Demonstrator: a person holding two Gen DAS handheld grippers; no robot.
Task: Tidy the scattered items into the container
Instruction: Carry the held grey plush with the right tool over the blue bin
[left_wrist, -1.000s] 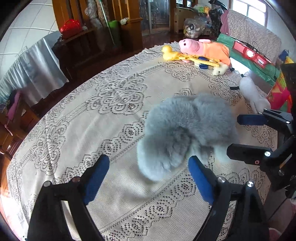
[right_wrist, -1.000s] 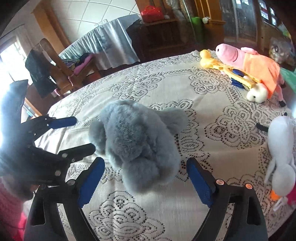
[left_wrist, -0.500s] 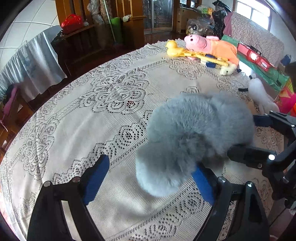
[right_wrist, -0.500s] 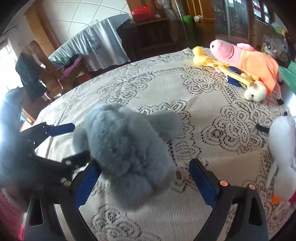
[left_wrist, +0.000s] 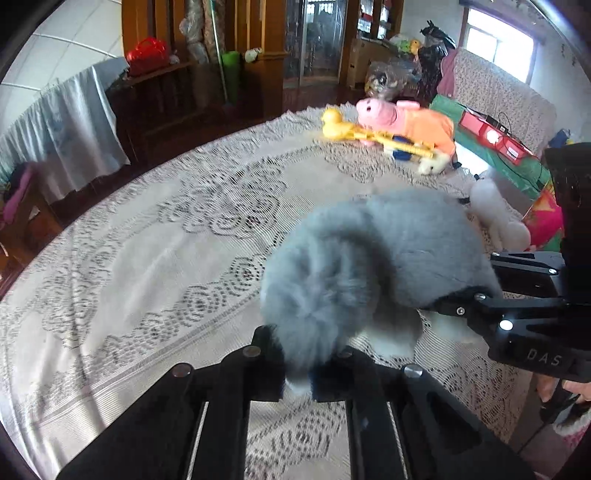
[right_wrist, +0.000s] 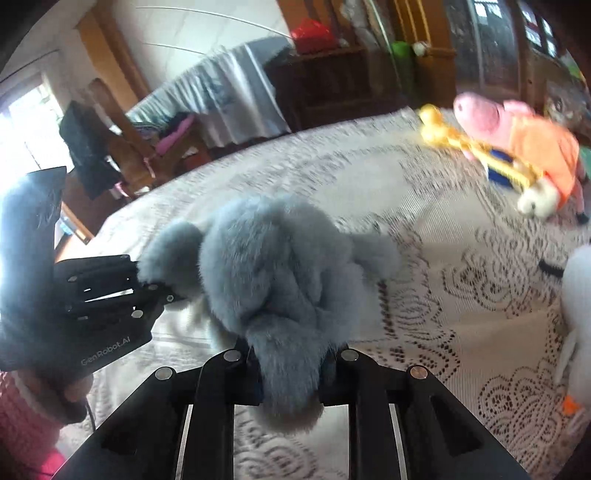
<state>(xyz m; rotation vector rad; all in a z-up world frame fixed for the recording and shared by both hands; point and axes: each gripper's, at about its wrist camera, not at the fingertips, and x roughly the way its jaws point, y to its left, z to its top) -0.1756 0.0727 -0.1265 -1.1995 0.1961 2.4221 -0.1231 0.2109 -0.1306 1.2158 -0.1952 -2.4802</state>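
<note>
A fluffy grey plush toy (left_wrist: 373, 258) lies on the lace tablecloth (left_wrist: 155, 258). My left gripper (left_wrist: 297, 376) is shut on one furry end of it. My right gripper (right_wrist: 290, 376) is shut on another end of the grey plush (right_wrist: 273, 273). Each gripper shows in the other's view: the right gripper (left_wrist: 461, 299) at the plush's right side, the left gripper (right_wrist: 159, 284) at its left side. No container is in view.
A pink pig plush in orange (left_wrist: 406, 118), a yellow duck toy (left_wrist: 354, 133) and a small white plush (left_wrist: 432, 168) lie at the table's far side. A white plush (left_wrist: 495, 214) lies at the right edge, also in the right wrist view (right_wrist: 576, 302). Chairs and cabinets stand beyond.
Both grippers have closed from wide open onto the grey plush, one at each end. The plush now sits bunched between them, nearer both cameras.
</note>
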